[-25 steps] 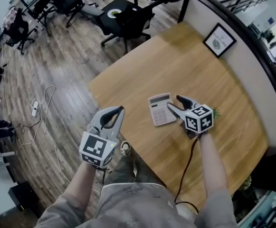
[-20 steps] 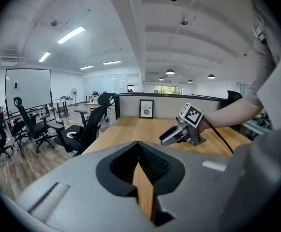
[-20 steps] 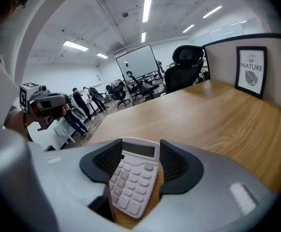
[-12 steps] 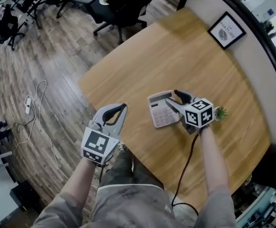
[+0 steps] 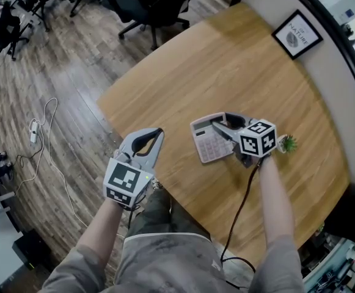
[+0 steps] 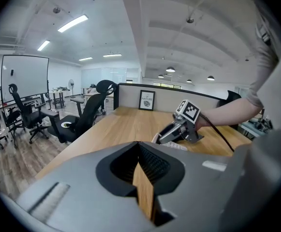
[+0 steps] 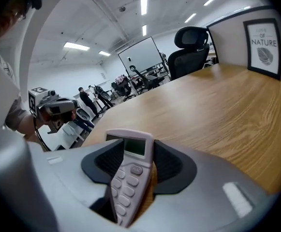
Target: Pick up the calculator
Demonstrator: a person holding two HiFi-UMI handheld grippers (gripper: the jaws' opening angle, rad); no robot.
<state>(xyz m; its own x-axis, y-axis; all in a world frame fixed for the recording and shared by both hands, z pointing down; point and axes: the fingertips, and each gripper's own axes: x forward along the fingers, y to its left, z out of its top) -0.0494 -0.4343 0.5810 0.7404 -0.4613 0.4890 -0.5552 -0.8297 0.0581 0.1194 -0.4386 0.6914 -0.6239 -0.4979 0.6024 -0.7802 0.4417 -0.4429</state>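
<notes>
The right gripper (image 5: pixel 222 124) hides the right edge of the calculator (image 5: pixel 206 144) in the head view.

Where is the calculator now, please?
In the head view, the calculator lies on the table between the right gripper's closing jaws, left of the small plant.

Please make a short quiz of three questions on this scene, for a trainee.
1. True or false: the calculator lies on a shelf.
2. Fill in: the calculator is between the ____ gripper's fingers.
3. What else stands on the table? A a framed picture, B a laptop, C a mug.
Key: 1 false, on the table. 2 right: the right gripper has its fingers closing round it, not yet pressing. 3 A.
</notes>
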